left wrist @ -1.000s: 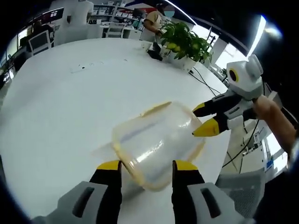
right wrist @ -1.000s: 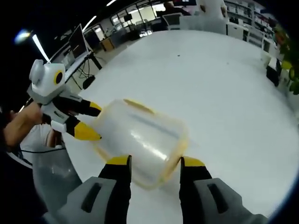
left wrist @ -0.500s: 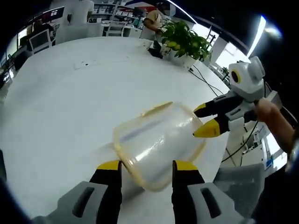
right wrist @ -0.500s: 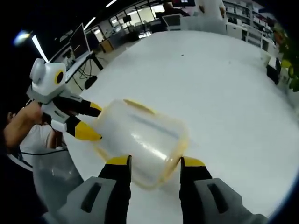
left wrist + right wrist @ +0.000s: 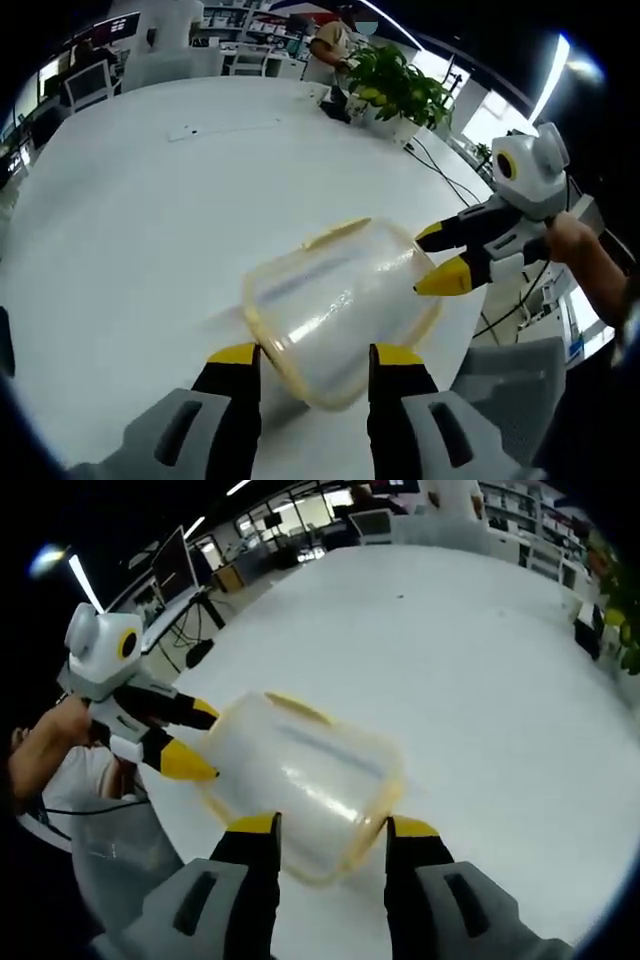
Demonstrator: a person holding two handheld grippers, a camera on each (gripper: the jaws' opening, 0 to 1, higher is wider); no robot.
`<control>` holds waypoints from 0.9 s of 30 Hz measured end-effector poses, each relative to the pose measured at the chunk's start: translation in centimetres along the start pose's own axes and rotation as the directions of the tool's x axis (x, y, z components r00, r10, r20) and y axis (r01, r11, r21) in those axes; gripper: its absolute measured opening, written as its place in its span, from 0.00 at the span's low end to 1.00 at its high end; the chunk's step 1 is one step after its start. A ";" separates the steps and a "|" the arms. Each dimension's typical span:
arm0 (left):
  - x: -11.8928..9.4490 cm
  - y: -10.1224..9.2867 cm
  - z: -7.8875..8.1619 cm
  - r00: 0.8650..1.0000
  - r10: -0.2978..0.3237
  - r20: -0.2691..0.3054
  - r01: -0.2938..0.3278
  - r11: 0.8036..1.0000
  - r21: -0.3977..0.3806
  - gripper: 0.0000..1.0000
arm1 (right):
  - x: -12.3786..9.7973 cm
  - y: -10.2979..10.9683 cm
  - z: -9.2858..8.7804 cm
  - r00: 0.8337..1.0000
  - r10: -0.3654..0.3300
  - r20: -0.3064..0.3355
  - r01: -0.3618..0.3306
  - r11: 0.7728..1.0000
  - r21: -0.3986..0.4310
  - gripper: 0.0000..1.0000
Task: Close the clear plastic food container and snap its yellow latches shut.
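The clear plastic container (image 5: 335,305) with a yellow rim is held tilted above the white table (image 5: 150,220). A yellow latch (image 5: 335,232) lies along its upper edge. My left gripper (image 5: 315,355) is shut on the near end, one jaw on each side. My right gripper (image 5: 435,255) comes in from the right and pinches the far end. In the right gripper view the same container (image 5: 300,780) sits between the right gripper (image 5: 330,825) jaws, its latch (image 5: 295,705) on top, with the left gripper (image 5: 200,740) clamped on the left end.
A potted plant (image 5: 400,90) stands at the table's far edge, with a person (image 5: 325,45) behind it. A grey chair (image 5: 510,375) sits off the table's right side. A monitor (image 5: 170,565) and desks lie beyond the table. A hand (image 5: 50,740) holds the left gripper.
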State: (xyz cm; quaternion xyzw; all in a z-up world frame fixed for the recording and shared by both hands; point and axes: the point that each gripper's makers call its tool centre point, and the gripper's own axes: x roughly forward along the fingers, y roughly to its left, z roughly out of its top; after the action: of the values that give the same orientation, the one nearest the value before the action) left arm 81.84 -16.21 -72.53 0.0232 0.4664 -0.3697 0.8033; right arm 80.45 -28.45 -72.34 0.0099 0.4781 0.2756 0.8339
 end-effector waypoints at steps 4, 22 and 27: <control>-0.3 0.2 -0.5 1.000 0.001 -0.003 -0.001 1.000 -0.003 0.35 | 0.1 0.5 -0.2 1.000 0.000 -0.003 0.000 1.000 -0.001 0.37; -2.3 0.7 -2.9 1.000 0.011 -0.021 -0.012 1.000 -0.015 0.36 | 0.6 3.3 -0.9 1.000 0.011 -0.020 -0.011 1.000 -0.013 0.38; -3.0 0.9 -3.5 0.999 0.021 -0.025 -0.022 0.999 -0.026 0.36 | 0.8 4.1 -1.0 1.000 0.018 -0.020 -0.019 1.000 -0.021 0.38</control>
State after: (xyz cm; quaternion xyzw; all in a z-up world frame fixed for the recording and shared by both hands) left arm 78.97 -12.51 -72.52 0.0222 0.4809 -0.3546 0.8016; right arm 78.09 -24.82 -72.33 0.0027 0.4833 0.2885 0.8265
